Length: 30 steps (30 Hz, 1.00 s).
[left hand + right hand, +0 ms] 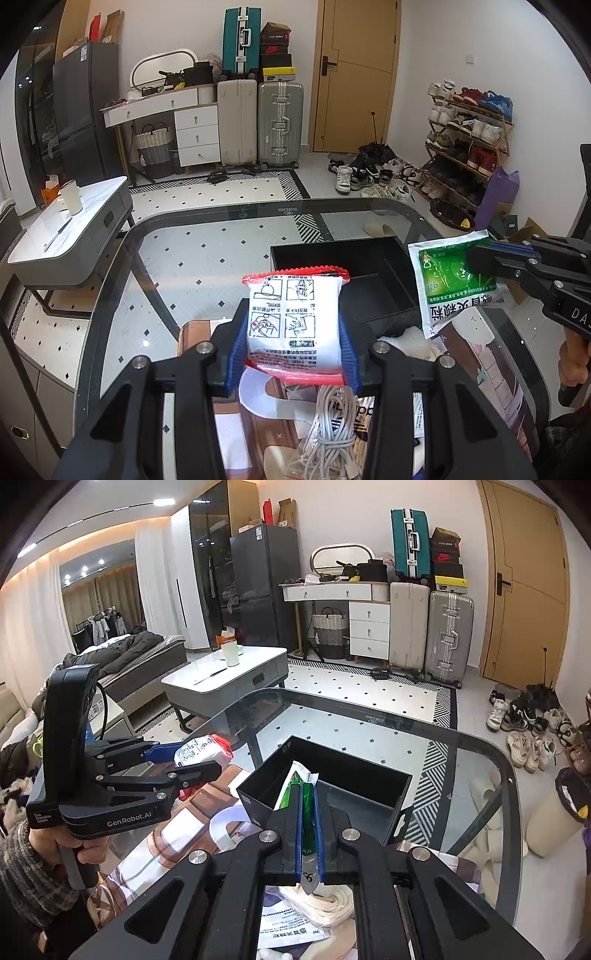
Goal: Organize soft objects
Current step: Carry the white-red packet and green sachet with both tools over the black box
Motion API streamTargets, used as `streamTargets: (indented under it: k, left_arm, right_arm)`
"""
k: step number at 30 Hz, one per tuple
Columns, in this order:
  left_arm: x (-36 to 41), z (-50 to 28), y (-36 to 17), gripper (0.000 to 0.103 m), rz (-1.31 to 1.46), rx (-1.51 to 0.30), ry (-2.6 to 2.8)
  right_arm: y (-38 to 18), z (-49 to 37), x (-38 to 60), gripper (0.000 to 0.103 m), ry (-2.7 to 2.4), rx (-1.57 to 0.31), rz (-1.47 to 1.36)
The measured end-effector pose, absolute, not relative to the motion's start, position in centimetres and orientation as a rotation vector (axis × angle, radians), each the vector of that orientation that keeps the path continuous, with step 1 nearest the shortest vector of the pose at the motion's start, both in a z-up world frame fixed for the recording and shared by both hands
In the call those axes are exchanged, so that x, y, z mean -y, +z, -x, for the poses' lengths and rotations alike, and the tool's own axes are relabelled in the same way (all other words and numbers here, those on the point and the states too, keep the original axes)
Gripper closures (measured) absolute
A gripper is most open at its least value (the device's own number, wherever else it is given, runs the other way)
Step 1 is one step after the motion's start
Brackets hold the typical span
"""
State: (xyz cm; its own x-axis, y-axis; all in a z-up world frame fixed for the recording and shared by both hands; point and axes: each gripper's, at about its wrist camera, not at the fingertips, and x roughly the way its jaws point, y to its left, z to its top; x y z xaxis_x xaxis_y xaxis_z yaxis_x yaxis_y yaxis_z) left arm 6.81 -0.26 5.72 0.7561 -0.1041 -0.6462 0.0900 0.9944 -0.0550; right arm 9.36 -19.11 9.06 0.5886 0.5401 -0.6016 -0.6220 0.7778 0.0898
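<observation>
Left tongs [293, 325] pinch a white-red packet [295, 314]; right tongs [309, 830] pinch a green sachet [304, 805] over the black bin [354, 775]

Left wrist view: close above glass table [110, 266], facing door. Right wrist view: same, angled leftward. Shared: black box [369, 254] [332, 760], suitcases.

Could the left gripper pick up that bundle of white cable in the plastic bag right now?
Probably not yet. The left gripper has its jaws shut on a red and white packet, so they are not free. The bagged cable lies just below it, uncovered, once the packet is dropped.
</observation>
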Motion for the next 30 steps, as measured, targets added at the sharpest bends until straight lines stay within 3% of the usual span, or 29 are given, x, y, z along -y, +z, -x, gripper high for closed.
streamTargets:
  k: [30]
  left_arm:
    - [2.2,-13.0,4.7,0.062,-0.035,-0.747,-0.142]
  right_arm:
    - [7.5,-14.8,18.2,0.098,0.631,-0.679,0.139]
